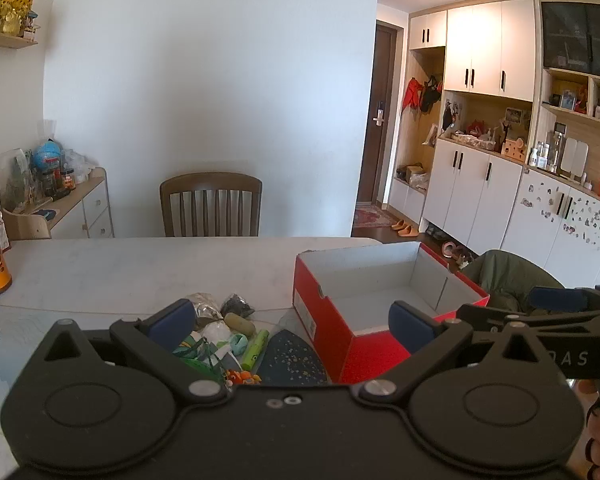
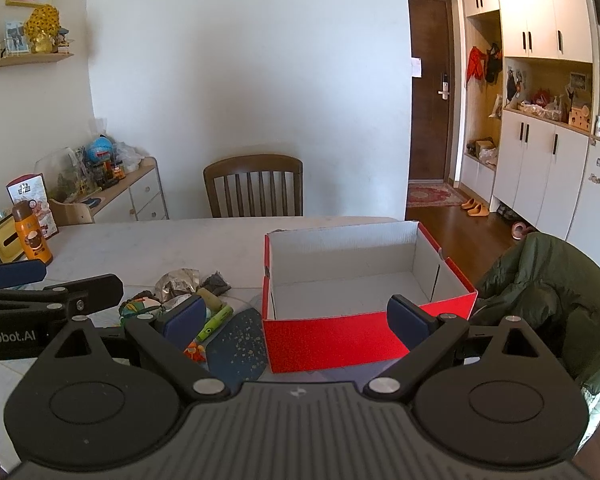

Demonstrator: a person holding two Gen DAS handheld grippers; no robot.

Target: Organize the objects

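So both grippers, left point(image 1: 292, 326) and right point(image 2: 294, 318), hover with fingers spread wide and holding nothing, while the red box point(image 2: 340, 340) sits open on the pale surface point(image 2: 160, 240) with the pile of small stuff point(image 1: 224, 336) just left of it.

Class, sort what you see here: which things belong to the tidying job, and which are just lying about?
Belong to the job:
- open red cardboard box, nothing inside
- pile of small items, including a green marker pen
- left gripper and right gripper, both open

Just lying about:
- orange drinks bottle
- brown wooden chair
- green padded jacket
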